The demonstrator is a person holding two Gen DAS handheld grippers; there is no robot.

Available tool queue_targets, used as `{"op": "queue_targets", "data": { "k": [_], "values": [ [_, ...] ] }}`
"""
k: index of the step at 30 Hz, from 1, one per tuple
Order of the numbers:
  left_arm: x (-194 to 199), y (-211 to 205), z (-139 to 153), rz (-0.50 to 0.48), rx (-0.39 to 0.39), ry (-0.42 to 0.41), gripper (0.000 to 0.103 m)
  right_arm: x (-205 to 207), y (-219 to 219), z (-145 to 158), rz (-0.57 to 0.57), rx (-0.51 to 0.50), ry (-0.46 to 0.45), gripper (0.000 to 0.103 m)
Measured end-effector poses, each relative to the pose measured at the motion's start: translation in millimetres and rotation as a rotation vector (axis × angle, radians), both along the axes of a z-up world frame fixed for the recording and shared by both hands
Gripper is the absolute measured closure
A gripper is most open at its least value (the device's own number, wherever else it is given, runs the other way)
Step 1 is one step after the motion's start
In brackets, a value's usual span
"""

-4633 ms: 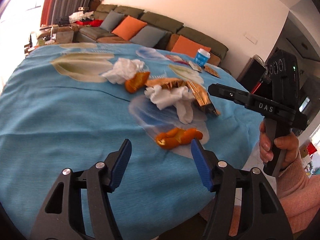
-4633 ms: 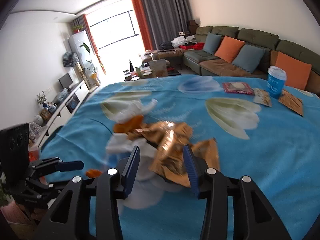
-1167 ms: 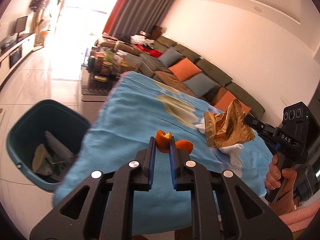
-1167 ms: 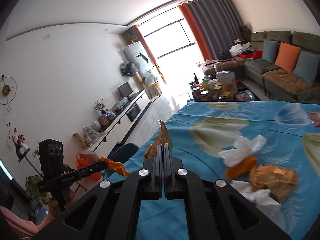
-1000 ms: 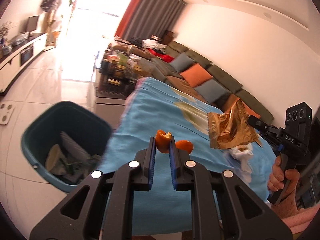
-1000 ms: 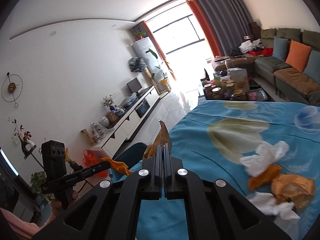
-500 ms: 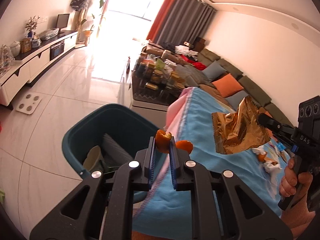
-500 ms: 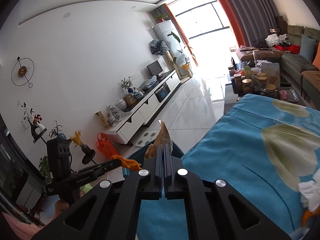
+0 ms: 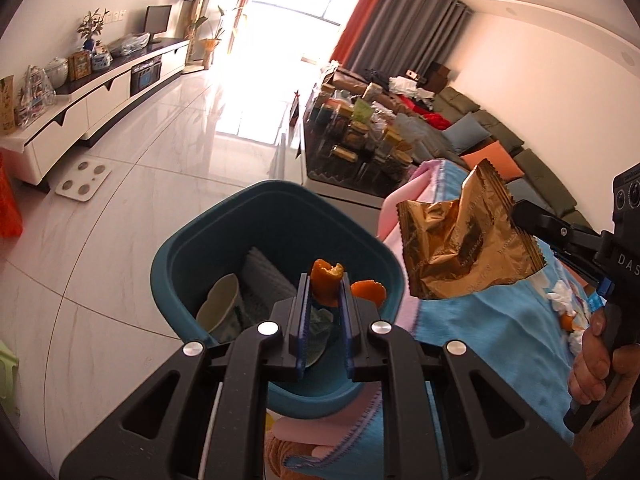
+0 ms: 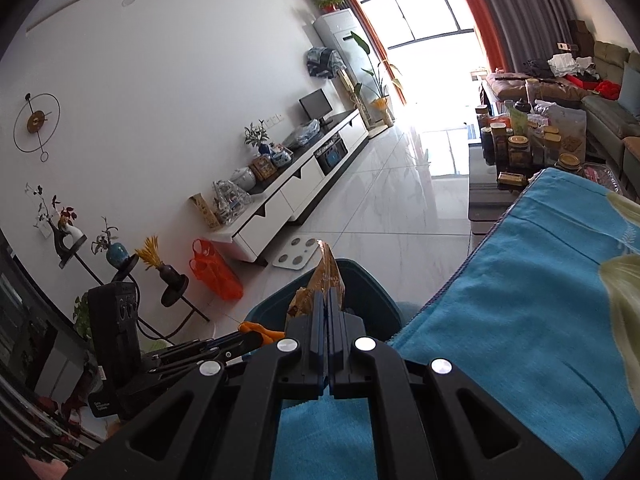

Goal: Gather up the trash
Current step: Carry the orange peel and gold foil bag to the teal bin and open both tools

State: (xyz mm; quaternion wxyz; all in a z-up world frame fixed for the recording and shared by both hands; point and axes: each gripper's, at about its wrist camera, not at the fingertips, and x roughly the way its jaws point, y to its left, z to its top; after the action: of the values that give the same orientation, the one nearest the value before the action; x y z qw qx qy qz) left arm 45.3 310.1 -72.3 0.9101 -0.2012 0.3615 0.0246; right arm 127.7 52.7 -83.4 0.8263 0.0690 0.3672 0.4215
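Above the bin: the left gripper (image 9: pixel 323 300) pinches a curled piece of orange fruit peel (image 9: pixel 325 280) between its blue pads, right over the open top of the bin.
Left gripper's hold: tight on the peel, and a second bit of the peel sticks out on the side toward the table.
Right gripper (image 10: pixel 329 312): squeezed flat on a crinkly gold foil snack wrapper (image 9: pixel 464 240).
Wrapper's place: up in the air, next to the bin's rim on the table side.
Hand (image 9: pixel 596 356): wrapped around the right gripper's black handle.
Bin: a round dark teal plastic trash bin (image 9: pixel 188 248) on the pale tile floor (image 9: pixel 120 208), with a pale bowl-shaped piece and other scraps already in it.
Beside the bin: a table under a bright blue cloth with a pink edge (image 9: pixel 496 328), touching or nearly touching the bin.
Farther from the bin, on the cloth: small white and orange scraps (image 9: pixel 566 308).
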Motion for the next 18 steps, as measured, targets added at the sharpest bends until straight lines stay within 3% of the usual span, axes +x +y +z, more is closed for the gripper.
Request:
{"op": "queue_targets", "data": {
  "k": [10,16,18],
  "values": [
    [24.7,0.7,-25.5,0.017,0.007,0.068,0.089,15.2,36.5,-28.5,0.010,-0.061,0.070,0.102],
    [34.3,2.4,-37.5,0.031,-0.011,0.084,0.080,17.9,46.5,-42.7,0.007,-0.103,0.100,0.097],
    [34.8,3.7,-39.8,0.037,-0.009,0.084,0.074,17.1,44.6,-44.7,0.004,-0.114,0.106,0.090]
  ]
}}
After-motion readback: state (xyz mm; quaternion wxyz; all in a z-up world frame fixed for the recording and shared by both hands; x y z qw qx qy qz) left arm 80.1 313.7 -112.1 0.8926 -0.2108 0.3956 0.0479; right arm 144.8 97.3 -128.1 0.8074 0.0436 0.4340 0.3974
